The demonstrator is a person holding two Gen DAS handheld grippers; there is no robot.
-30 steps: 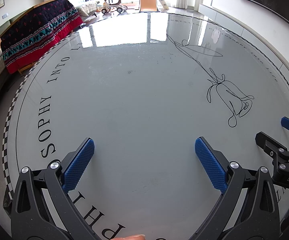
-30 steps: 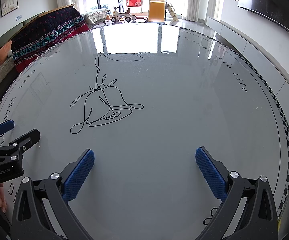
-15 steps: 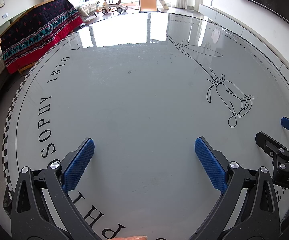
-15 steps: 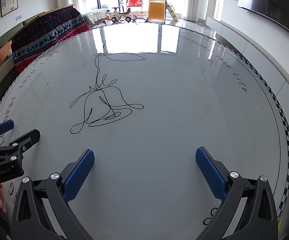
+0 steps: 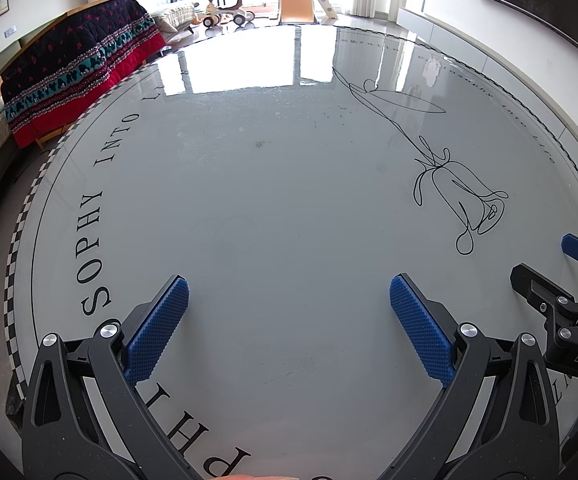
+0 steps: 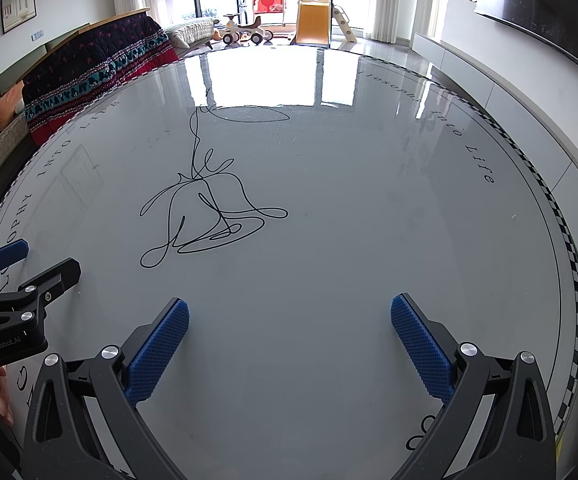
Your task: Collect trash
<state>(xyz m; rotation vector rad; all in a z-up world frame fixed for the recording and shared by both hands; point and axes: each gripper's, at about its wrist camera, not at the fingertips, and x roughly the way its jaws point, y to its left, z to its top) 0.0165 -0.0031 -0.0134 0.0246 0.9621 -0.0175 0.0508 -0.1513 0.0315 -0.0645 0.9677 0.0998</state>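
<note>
Spreading wide, both grippers' fingers (image 5: 157, 330) hold nothing.

L gripper (image 5: 289, 284) & R gripper (image 6: 289, 307) side by side, both jaws wide apart, nothing held.

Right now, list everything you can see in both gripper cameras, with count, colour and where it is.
Round table: one, glossy grey with black lettering and a checkered rim, under both grippers.
Flower line drawing: one, black, printed on the tabletop, between the two grippers.
Quilt: one, dark with red and teal bands, draped past the table's far left edge.
Ride-on toy: one, pale, on the floor beyond the table.
Play slide: one, yellow and cream, by the windows.
Trash: none visible on the table.
Left gripper: black with blue pads, jaws wide apart, nothing between them.
Right gripper: same, jaws wide apart, nothing between them.
</note>
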